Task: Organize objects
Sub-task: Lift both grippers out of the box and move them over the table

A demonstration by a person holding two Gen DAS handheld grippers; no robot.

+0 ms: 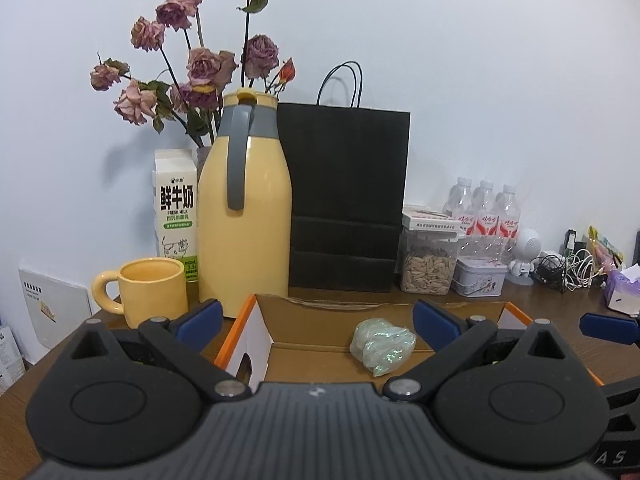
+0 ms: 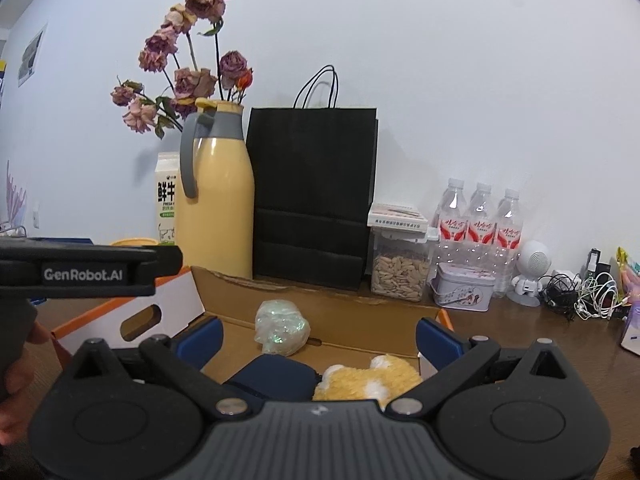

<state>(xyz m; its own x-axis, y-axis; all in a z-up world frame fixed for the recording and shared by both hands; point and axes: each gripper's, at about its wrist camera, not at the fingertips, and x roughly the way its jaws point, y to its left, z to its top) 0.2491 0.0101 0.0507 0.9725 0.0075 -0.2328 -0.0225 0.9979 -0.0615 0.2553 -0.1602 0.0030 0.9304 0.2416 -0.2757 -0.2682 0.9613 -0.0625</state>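
Note:
An open cardboard box [image 1: 304, 326] with orange-and-white sides lies on the wooden table; it also shows in the right wrist view [image 2: 360, 312]. Inside lies a shiny iridescent plastic bundle [image 1: 382, 342], also seen in the right wrist view [image 2: 282, 332], beside a dark blue pouch [image 2: 276, 378] and a yellow-and-white plush toy [image 2: 368, 380]. My left gripper [image 1: 316, 322] is open and empty above the box's near side. My right gripper [image 2: 318, 338] is open and empty over the box, above the pouch and plush. The left gripper's body [image 2: 84, 266] shows at the left of the right wrist view.
Behind the box stand a yellow thermos jug [image 1: 244, 208], a yellow mug [image 1: 150, 288], a milk carton [image 1: 176, 216], dried roses [image 1: 200, 64], a black paper bag [image 1: 344, 200], a seed jar [image 1: 430, 256], a tin [image 1: 480, 278], water bottles [image 1: 486, 210], cables [image 1: 568, 268] and a tissue pack [image 1: 622, 288].

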